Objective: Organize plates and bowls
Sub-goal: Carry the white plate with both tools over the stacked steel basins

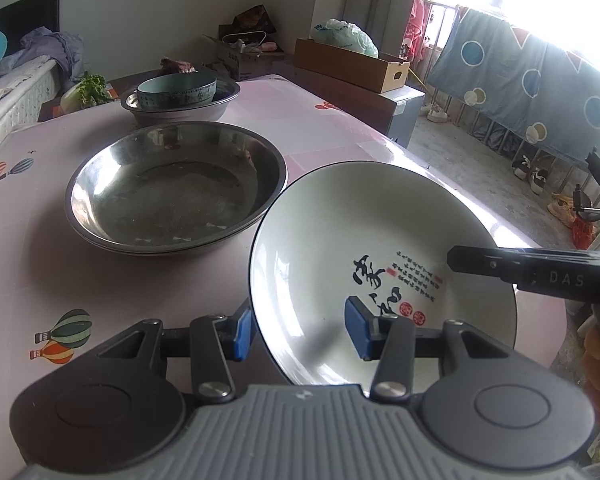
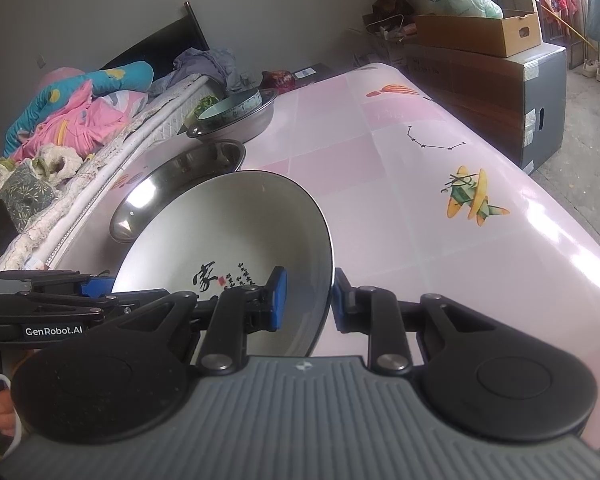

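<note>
**Both hand-held grippers straddle the rim of one white plate**

A white plate (image 1: 332,240) with a dark rim and black calligraphy is tilted above the pink worktop (image 1: 40,264). The left hand-held gripper (image 1: 300,330) has one blue pad outside the plate's near left rim and the other over its inner face; the jaws are spread wide, and I cannot tell whether they pinch the rim. The right hand-held gripper (image 2: 308,300) straddles the plate's right rim, one pad inside, one outside, with a gap visible; whether it grips is also unclear.

Just beside the plate, to its left, a wide steel bowl (image 1: 176,188) rests on the worktop. Behind it stands a second steel bowl (image 1: 224,104) with a green bowl (image 1: 176,90) nested inside. A cardboard box (image 1: 352,64) lies past the far edge.
</note>
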A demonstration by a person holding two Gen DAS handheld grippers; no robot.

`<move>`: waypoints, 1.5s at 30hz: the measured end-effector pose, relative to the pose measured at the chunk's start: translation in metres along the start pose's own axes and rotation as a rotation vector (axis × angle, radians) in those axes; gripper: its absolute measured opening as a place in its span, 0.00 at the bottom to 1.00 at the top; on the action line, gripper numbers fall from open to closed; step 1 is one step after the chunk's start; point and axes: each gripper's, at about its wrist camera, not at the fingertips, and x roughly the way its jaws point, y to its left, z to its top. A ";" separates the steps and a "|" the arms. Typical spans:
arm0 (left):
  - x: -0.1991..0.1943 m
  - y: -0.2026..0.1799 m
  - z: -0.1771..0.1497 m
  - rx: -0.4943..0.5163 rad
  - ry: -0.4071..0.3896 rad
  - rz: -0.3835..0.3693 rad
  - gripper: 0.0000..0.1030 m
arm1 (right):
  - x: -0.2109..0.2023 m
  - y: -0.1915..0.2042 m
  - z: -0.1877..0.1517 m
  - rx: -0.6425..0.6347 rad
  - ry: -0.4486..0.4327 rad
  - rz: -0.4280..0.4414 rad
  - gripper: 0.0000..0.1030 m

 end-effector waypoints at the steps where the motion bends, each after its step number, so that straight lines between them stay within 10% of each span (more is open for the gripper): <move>1: -0.001 0.000 0.000 -0.001 -0.002 0.000 0.46 | -0.001 0.001 0.001 0.000 -0.001 0.000 0.23; 26: -0.032 0.028 0.023 -0.056 -0.074 0.055 0.46 | -0.001 0.043 0.032 -0.061 -0.038 0.040 0.23; 45: -0.025 0.101 0.053 -0.164 -0.049 0.147 0.46 | 0.076 0.097 0.085 -0.084 0.028 0.124 0.23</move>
